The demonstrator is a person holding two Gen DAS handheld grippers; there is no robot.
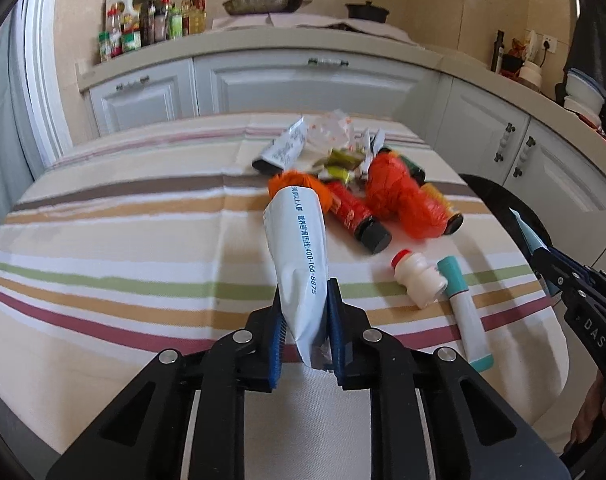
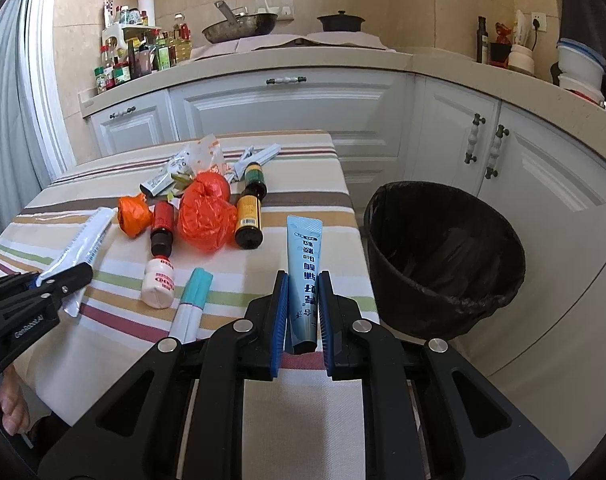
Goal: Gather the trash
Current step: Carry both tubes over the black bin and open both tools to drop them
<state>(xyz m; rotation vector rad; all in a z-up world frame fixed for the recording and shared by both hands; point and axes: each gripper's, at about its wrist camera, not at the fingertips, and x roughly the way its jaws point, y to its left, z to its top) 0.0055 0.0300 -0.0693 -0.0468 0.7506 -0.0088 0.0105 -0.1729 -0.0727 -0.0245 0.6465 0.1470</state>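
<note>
My left gripper [image 1: 306, 300] is shut on a white tube [image 1: 299, 248] with blue print, held a little above the striped tablecloth [image 1: 103, 260]. In the right wrist view the same gripper [image 2: 63, 280] and white tube [image 2: 87, 240] show at the left. My right gripper [image 2: 303, 280] is shut on a light blue tube [image 2: 303, 248] near the table's right edge, beside the black bin [image 2: 431, 304]. More trash lies on the cloth: orange plastic bags [image 2: 207, 216], dark bottles [image 2: 249, 216], a small white bottle [image 2: 157, 284], teal-capped pens [image 2: 191, 304] and wrappers [image 2: 183, 168].
The bin, lined with a black bag, stands on the floor right of the table, in front of white cabinets [image 2: 543, 184]. The counter behind carries condiment bottles [image 2: 143, 60], a wok [image 2: 239, 28] and a black pot [image 2: 341, 22]. A hand [image 2: 11, 412] shows at lower left.
</note>
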